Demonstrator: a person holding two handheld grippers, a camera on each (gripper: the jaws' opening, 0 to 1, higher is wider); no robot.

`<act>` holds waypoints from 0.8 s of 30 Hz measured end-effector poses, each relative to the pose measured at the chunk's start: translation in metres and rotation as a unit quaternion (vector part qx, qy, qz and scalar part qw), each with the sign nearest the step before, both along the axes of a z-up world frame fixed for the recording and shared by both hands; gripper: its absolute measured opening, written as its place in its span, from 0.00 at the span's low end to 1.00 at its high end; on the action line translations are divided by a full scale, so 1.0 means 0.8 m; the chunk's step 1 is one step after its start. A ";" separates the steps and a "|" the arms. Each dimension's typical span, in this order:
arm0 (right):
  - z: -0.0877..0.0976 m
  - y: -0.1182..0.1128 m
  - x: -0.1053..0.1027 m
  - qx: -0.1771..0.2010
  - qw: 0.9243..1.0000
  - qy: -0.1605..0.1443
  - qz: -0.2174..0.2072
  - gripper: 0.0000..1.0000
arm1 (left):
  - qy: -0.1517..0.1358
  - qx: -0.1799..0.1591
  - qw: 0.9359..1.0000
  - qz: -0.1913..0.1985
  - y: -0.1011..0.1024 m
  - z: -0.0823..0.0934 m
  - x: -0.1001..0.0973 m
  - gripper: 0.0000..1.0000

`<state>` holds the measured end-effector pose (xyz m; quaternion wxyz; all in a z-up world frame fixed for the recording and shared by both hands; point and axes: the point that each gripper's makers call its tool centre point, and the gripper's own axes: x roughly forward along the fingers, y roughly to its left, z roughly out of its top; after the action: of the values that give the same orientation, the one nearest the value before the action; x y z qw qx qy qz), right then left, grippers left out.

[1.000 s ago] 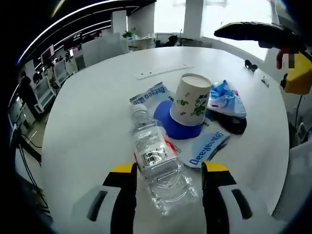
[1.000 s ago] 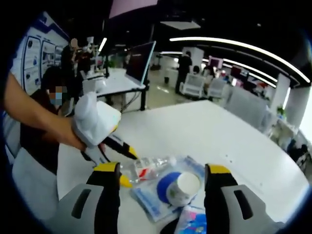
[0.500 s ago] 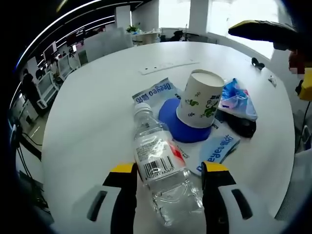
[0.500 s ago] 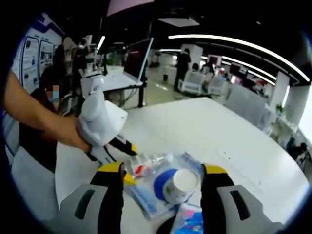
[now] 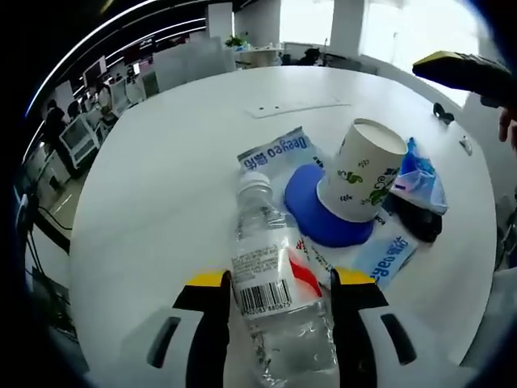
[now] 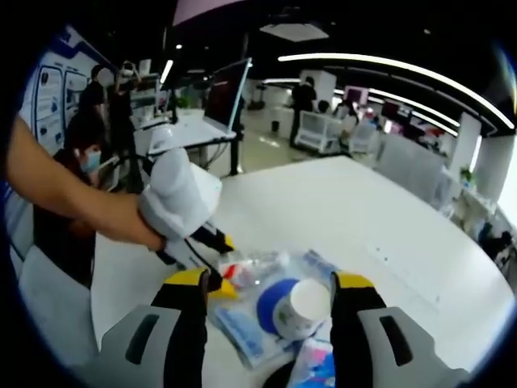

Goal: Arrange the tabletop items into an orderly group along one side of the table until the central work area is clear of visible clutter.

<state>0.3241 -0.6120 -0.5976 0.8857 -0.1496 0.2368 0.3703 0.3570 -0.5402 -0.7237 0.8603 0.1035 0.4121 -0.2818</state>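
Note:
A clear plastic bottle with a white cap lies on the round white table. It sits between the jaws of my left gripper, which stand open on either side of it. Beyond it a paper cup with green print stands on a blue round pad. White-and-blue wipe packs lie under them, next to a blue-white packet. My right gripper hovers open above the cup, with nothing between its jaws. It looks down on the left gripper around the bottle.
A black object lies beside the packet. A white strip lies farther back on the table. The person's arm reaches in from the left. Desks, a monitor and people fill the office behind.
My left gripper has moved forward along the bottle, so the bottle now lies deeper between its jaws. The right gripper's view has hardly shifted.

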 end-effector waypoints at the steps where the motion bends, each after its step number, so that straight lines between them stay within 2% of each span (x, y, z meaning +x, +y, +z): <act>1: -0.001 0.000 0.000 0.000 1.000 0.001 -0.001 0.58 | 0.002 -0.008 1.000 0.004 -0.003 0.001 0.002 0.49; 6: -0.002 -0.004 0.002 0.000 1.000 0.003 -0.004 0.57 | 0.014 -0.002 1.000 0.011 -0.004 -0.010 0.011 0.47; 14: -0.006 -0.012 0.002 -0.003 1.000 0.009 -0.008 0.57 | 0.027 -0.009 0.999 0.038 0.002 -0.012 0.020 0.44; 20: -0.005 -0.016 -0.001 -0.010 1.000 0.011 -0.007 0.57 | 0.051 0.010 0.998 0.031 0.002 -0.022 0.023 0.45; 22: -0.002 -0.018 0.000 -0.007 1.000 0.007 -0.009 0.57 | 0.049 0.013 0.998 0.025 0.001 -0.022 0.022 0.45; 24: -0.001 -0.020 0.000 -0.005 1.000 0.008 -0.012 0.57 | 0.027 0.014 0.999 0.011 0.000 -0.018 0.024 0.44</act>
<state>0.3243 -0.6277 -0.5983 0.8872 -0.1482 0.2480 0.3596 0.3765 -0.5405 -0.7381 0.8501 0.1037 0.4405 -0.2693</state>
